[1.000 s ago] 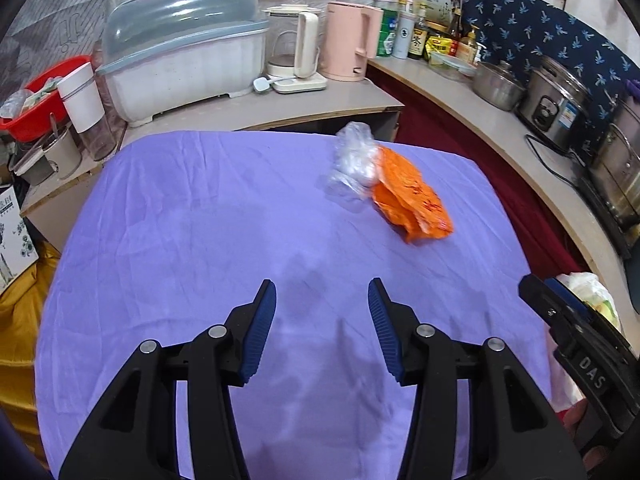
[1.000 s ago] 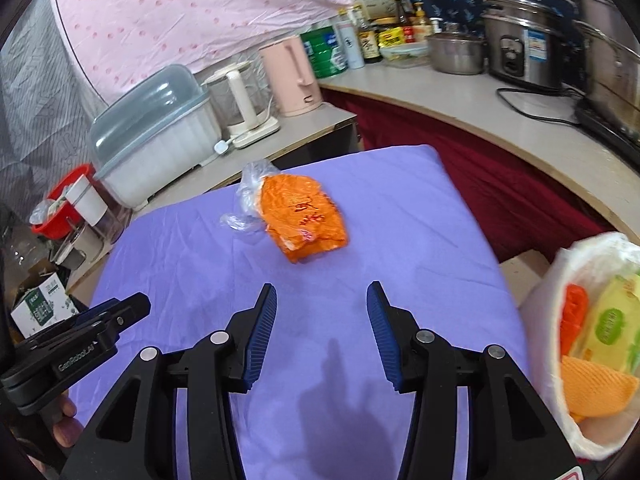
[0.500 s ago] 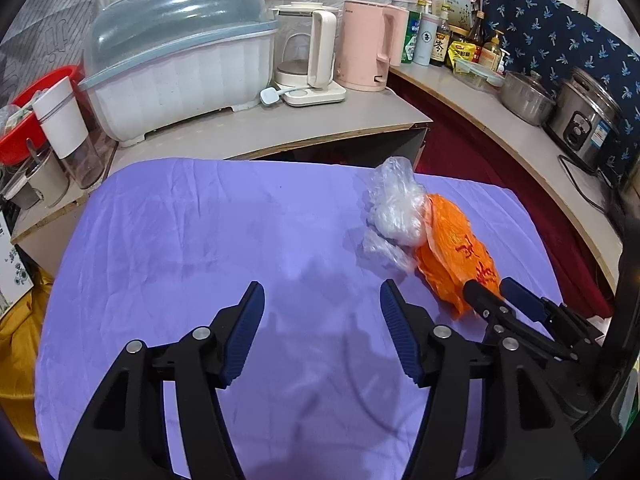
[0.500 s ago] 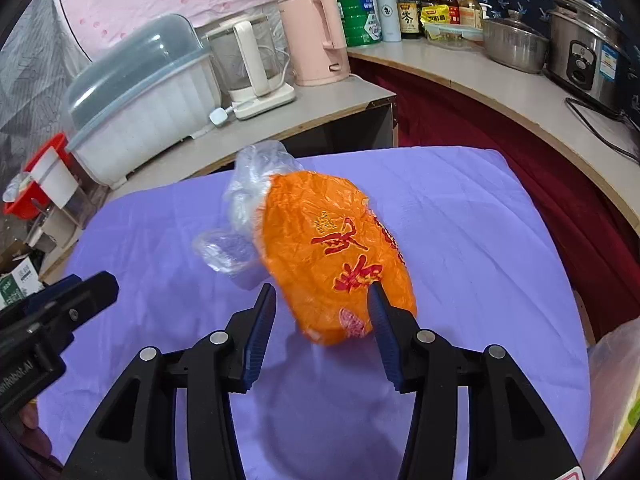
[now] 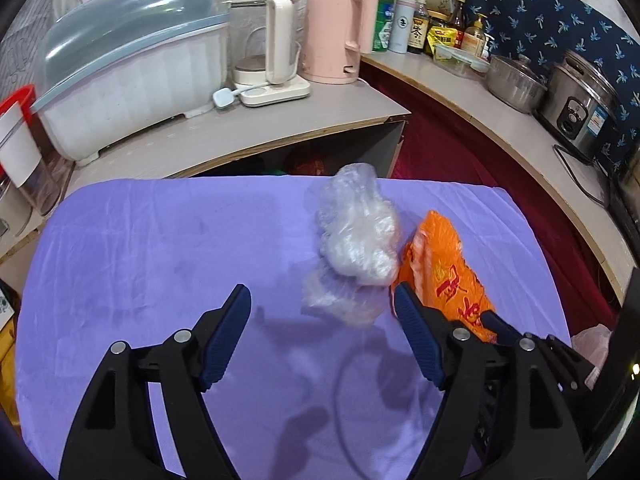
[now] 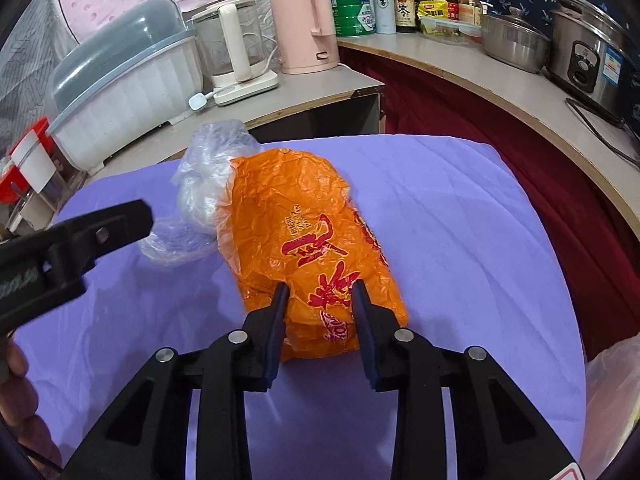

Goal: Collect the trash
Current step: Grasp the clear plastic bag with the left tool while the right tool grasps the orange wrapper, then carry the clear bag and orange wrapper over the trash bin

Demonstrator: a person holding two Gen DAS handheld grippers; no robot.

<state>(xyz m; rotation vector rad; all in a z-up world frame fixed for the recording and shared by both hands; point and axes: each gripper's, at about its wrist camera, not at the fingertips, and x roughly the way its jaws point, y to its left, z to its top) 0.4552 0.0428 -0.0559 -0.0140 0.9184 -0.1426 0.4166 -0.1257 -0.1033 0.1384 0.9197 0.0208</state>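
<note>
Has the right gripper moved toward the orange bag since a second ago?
Yes. The right gripper has come in over the purple cloth, and its closing jaws now straddle the orange bag's near end.

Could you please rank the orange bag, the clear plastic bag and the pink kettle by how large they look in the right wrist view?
1. orange bag, though it is nearest the camera.
2 and 3. pink kettle and clear plastic bag look alike; the bag is partly hidden.

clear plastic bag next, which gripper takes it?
Left. The left gripper is wide open, its jaws just opened further, facing the clear plastic bag. The right gripper has just closed on the orange bag.
</note>
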